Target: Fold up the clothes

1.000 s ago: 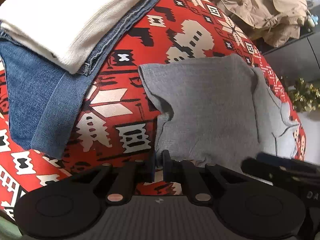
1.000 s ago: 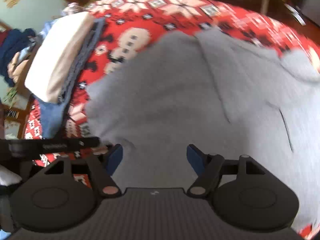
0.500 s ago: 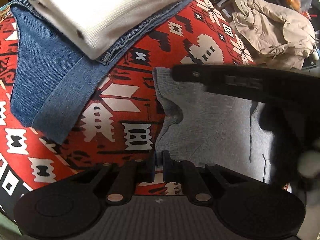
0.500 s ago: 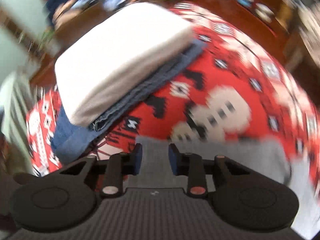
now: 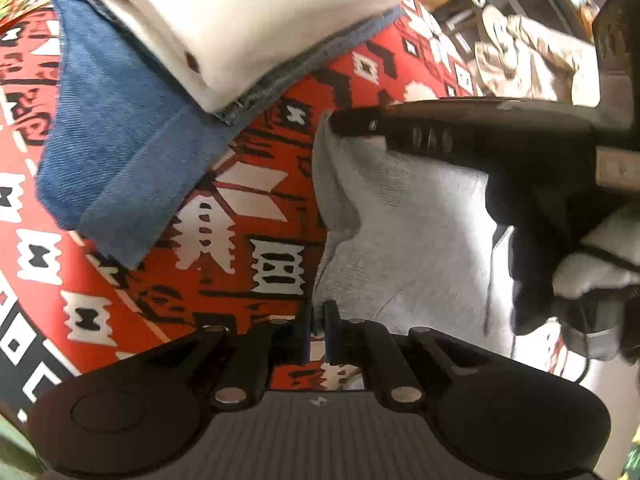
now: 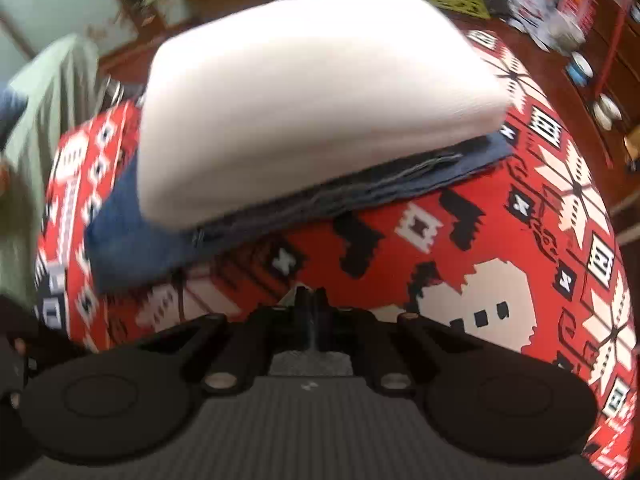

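A grey T-shirt (image 5: 416,236) lies flat on the red patterned tablecloth (image 5: 248,240). My left gripper (image 5: 316,328) is shut on the shirt's near corner. My right gripper (image 6: 310,312) is shut on the shirt's far left corner; a strip of grey cloth (image 6: 310,362) shows under its fingers. In the left wrist view the right gripper (image 5: 340,122) reaches in from the right and pinches that corner. A gloved hand (image 5: 592,264) holds it.
A folded white garment (image 6: 316,96) lies on folded blue jeans (image 6: 132,240) at the far left of the table; the pile also shows in the left wrist view (image 5: 224,28). A beige jacket (image 5: 532,60) lies beyond the table. Shelves and clutter stand around.
My right gripper swung left across the shirt and closed from open onto its far left corner. My left gripper stayed shut on the near corner.
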Demonstrator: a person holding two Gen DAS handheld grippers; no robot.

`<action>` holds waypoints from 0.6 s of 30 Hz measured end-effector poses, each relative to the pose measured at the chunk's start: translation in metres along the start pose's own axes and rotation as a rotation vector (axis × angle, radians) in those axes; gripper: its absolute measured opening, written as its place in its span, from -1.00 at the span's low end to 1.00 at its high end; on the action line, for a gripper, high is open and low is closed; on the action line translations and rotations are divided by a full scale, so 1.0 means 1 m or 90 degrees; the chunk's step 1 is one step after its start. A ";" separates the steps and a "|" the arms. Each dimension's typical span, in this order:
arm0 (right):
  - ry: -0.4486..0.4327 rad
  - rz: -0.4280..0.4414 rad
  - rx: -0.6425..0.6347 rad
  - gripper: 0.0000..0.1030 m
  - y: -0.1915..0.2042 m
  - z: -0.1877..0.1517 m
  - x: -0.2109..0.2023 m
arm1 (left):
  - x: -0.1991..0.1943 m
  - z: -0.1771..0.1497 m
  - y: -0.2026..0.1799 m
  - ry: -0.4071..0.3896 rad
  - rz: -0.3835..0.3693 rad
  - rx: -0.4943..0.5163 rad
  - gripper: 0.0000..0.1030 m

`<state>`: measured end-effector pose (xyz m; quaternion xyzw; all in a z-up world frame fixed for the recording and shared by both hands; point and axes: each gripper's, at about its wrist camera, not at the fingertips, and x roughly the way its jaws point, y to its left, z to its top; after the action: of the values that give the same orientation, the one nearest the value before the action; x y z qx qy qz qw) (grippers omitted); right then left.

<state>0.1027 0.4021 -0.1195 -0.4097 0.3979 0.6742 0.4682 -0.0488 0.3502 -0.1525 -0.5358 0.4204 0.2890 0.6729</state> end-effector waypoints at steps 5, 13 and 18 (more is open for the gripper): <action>-0.030 -0.016 0.059 -0.97 -0.016 0.018 0.000 | 0.005 0.000 0.007 0.018 0.012 -0.029 -0.87; -0.044 -0.051 0.050 -0.91 -0.006 0.016 0.013 | 0.009 0.000 -0.001 0.038 0.034 0.010 -0.80; -0.083 -0.027 0.123 -0.42 -0.022 0.018 0.000 | -0.006 -0.004 0.001 0.027 0.030 0.012 -0.28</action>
<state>0.1206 0.4239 -0.1170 -0.3260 0.4208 0.6481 0.5447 -0.0529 0.3472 -0.1482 -0.5251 0.4499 0.2894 0.6618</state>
